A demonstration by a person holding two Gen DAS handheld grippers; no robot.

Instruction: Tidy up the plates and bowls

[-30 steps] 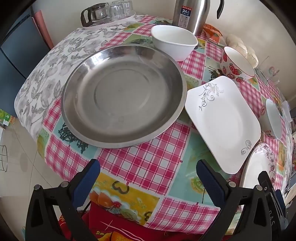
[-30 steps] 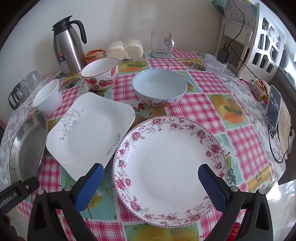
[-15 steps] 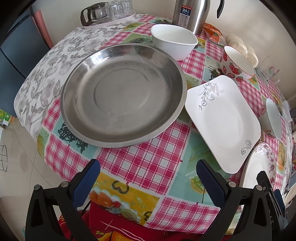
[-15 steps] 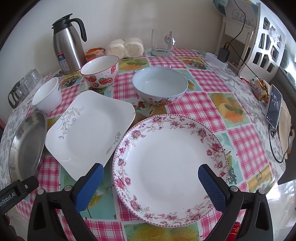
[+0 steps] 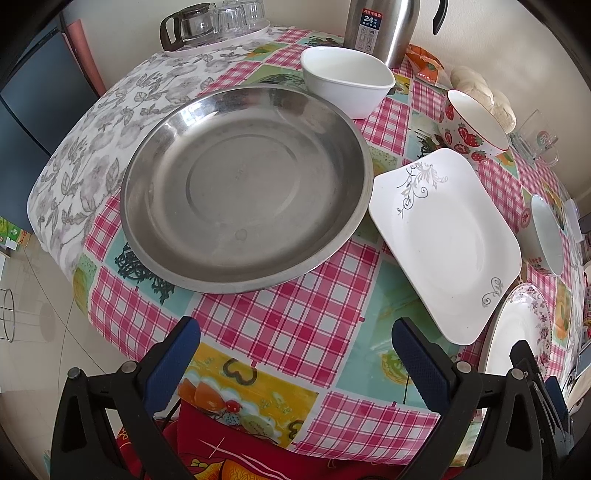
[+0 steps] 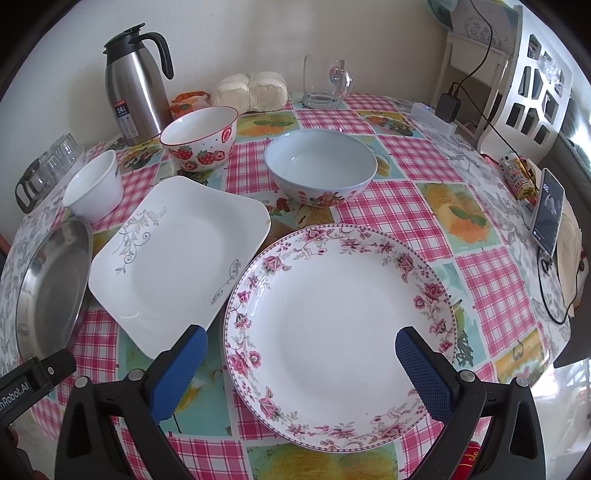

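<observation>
Three plates: a round stainless-steel plate point(image 5: 245, 186), a square white plate with grey scrollwork point(image 5: 445, 240) and a round white plate with a pink floral rim point(image 6: 340, 321) lie in a row along the near side of the worktop point(image 6: 406, 155), which wears a pink-checked cloth with fruit pictures.
Three bowls: a plain white bowl point(image 5: 347, 85), a white bowl with red strawberries point(image 6: 199, 142) and a pale blue bowl point(image 6: 319, 168) stand behind the plates, apart from one another.
Surroundings: a steel thermos jug with a black handle point(image 6: 135, 88), pale buns point(image 6: 251, 90) and a clear glass mug point(image 6: 325, 83) near the wall; a tray of glasses point(image 5: 218, 29) at the far left edge; a phone point(image 6: 548, 212) with a cable at the right edge.
Left tool point(image 5: 295, 349): jaws wide, holding nothing, at the near edge of the worktop; the steel plate lies just ahead of it.
Right tool point(image 6: 301, 358): jaws wide, empty, spread above the near half of the floral plate; the square plate lies just left of it.
Contact: the square plate's corner lies beside the steel rim; whether they touch, I cannot tell.
</observation>
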